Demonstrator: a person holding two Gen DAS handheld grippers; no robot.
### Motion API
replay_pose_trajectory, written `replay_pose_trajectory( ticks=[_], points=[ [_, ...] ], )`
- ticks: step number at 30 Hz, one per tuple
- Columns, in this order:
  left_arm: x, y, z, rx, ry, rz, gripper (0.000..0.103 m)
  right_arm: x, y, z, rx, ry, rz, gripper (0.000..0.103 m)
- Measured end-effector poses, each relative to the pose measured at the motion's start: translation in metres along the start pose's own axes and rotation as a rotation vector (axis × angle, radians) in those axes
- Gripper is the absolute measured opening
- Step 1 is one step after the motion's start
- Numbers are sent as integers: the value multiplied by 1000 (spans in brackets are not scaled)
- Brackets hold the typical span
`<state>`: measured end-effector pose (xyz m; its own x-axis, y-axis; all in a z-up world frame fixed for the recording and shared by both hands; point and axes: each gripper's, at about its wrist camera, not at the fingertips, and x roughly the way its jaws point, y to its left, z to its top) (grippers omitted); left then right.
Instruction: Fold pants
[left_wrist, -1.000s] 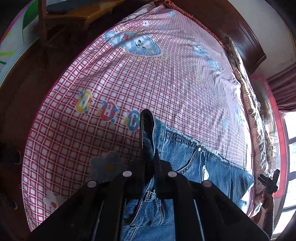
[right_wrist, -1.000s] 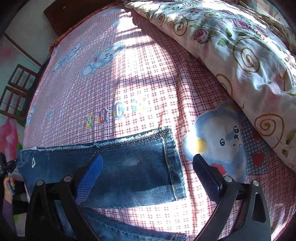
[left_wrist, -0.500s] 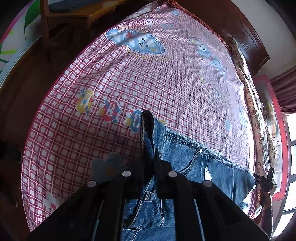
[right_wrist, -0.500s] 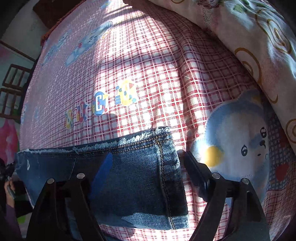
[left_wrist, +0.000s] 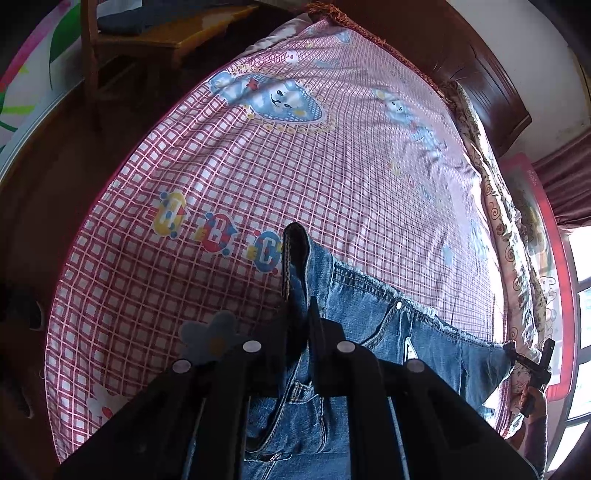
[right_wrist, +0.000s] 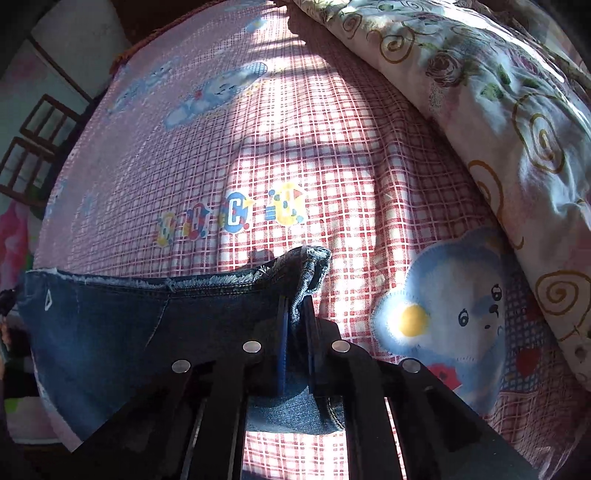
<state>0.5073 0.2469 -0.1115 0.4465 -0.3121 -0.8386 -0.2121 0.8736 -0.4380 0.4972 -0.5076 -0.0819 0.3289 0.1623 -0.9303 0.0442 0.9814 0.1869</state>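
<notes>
Denim jeans (left_wrist: 373, 317) lay centre-frame on checked bedsheet (left_wrist: 229, 166); left gripper (left_wrist: 301, 314) pinched waistband, right gripper (right_wrist: 295, 317) pinched frayed hem (right_wrist: 310, 258).

right gripper (right_wrist: 295, 314) clamping jeans (right_wrist: 110, 332) hem — checked sheet (right_wrist: 332, 147)

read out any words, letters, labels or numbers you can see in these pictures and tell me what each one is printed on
"C": a cartoon letter on the checked bedsheet, clearest in the right wrist view.
"B" and "C": the sheet's letter row in the left wrist view; the yellow letter beside them is unclear.
Other cartoon letters in both rows: too distorted to read.
Small dark tag on the jeans, near the bottom edge: too small to read.
Pink poster by the window: print blurred.
</notes>
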Motion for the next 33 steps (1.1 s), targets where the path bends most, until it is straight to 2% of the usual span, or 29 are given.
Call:
replay_pose_trajectory(
  ticks=[4, 8, 13, 18, 20, 24, 29, 31, 33],
  points=[
    [-21, -4, -8, 16, -58, -51, 8, -48, 23, -6, -99, -123, -31, 7],
    [-51, -9, -22, 34, -130, -130, 8, -90, 38, -32, -192, -236, -69, 7],
    [-90, -11, -56, 77, -200, -196, 8, -115, 45, -92, -273, -357, -130, 7],
    [-123, 0, -106, 81, -241, -266, 8, -120, 29, -164, -250, -427, -161, 4],
    [-128, 7, -128, 75, -242, -274, 8, -117, 22, -193, -248, -431, -185, 4],
    [-134, 29, -172, 27, -256, -303, 9, -103, 4, -236, -168, -402, -161, 4],
    [-124, 62, -224, -14, -202, -239, 13, -86, -8, -277, -113, -339, -172, 4],
    [-116, 77, -242, -46, -169, -212, 16, -80, -20, -293, -43, -296, -212, 4],
    [-107, 93, -256, -78, -134, -168, 17, -80, -32, -310, 21, -261, -201, 4]
  ],
)
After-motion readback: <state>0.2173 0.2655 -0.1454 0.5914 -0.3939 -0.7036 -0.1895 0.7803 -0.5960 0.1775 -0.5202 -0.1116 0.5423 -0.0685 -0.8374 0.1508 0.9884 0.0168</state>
